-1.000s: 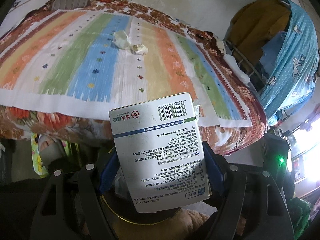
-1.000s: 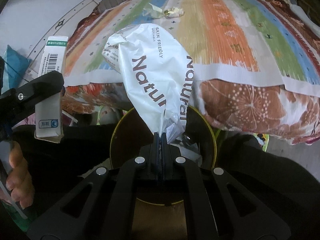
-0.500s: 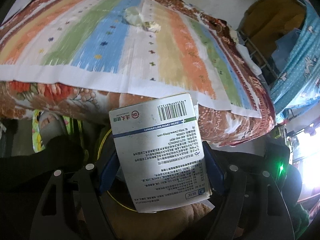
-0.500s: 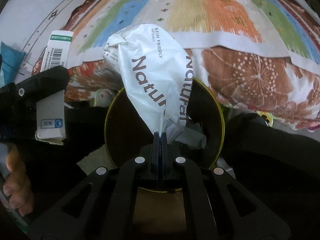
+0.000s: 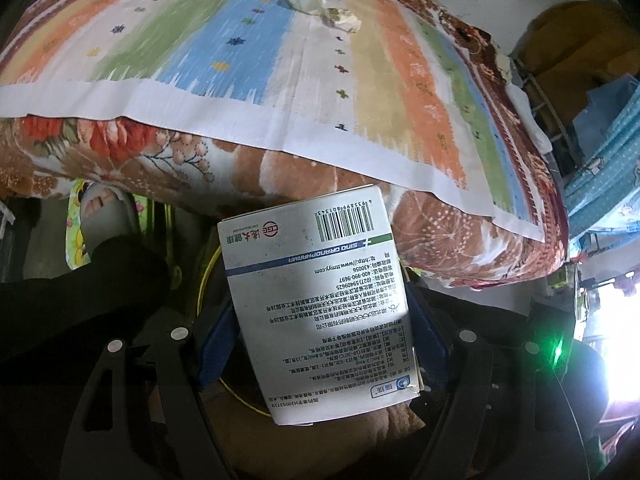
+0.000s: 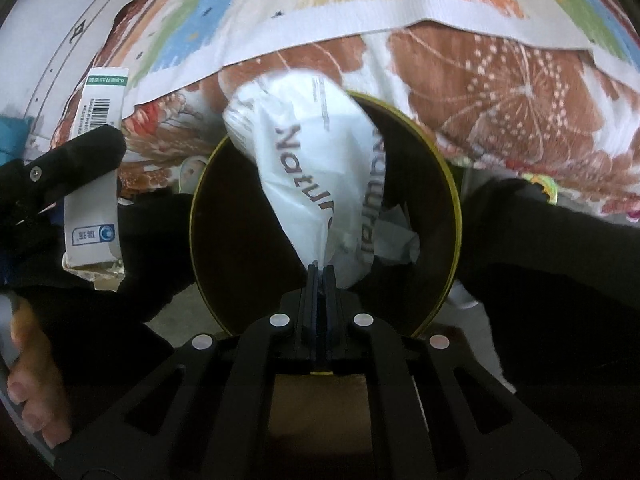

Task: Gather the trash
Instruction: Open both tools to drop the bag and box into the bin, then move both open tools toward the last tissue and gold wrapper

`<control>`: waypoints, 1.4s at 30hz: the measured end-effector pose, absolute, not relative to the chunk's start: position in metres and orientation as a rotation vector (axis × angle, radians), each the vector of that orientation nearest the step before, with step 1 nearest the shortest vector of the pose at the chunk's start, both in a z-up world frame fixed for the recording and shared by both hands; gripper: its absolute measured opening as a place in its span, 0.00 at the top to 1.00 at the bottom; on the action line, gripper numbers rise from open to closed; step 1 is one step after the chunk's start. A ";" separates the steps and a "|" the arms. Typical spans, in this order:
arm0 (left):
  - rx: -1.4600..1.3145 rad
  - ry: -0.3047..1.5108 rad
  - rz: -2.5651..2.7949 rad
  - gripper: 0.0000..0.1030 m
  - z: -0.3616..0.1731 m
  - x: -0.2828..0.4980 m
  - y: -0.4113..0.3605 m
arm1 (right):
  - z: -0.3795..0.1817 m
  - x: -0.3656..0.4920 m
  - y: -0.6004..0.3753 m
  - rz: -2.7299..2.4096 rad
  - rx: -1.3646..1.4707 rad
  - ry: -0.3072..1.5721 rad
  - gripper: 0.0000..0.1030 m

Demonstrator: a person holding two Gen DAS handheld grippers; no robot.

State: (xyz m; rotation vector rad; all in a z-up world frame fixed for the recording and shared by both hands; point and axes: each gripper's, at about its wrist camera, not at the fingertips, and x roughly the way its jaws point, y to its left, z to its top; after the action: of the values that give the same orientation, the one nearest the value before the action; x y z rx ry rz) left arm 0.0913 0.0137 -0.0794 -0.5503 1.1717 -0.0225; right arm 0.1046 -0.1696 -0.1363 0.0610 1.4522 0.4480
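Two wrappers [image 5: 320, 12] — striped bedspread [image 5: 200, 52].

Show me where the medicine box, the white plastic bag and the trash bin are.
medicine box [image 5: 316, 304], left wrist view, on its printed face.
white plastic bag [image 6: 316, 168], right wrist view, on its lettered front.
trash bin [image 6: 448, 184], right wrist view, on its yellow rim.

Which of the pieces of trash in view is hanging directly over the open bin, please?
The white plastic wrapper in the right tool; the medicine box is off to the bin's side.
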 end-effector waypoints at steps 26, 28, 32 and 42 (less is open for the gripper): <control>-0.515 1.105 0.044 0.13 -0.062 0.102 0.032 | -0.090 0.114 -0.164 0.462 -0.027 1.261 0.57; -0.450 1.089 0.053 0.11 -0.052 0.111 0.034 | -0.079 0.121 -0.163 0.469 -0.042 1.225 0.54; -0.378 1.025 0.073 0.06 -0.031 0.130 0.048 | -0.055 0.140 -0.157 0.469 -0.103 1.149 0.47; -0.391 0.991 0.110 0.06 -0.013 0.181 0.086 | -0.013 0.200 -0.141 0.519 -0.124 1.053 0.20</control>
State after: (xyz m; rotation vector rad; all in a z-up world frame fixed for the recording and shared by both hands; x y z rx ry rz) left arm 0.1814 0.0859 -0.0131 -0.3910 0.9911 0.1099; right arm 0.1998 -0.1406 -0.0131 -0.1235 1.0526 0.5189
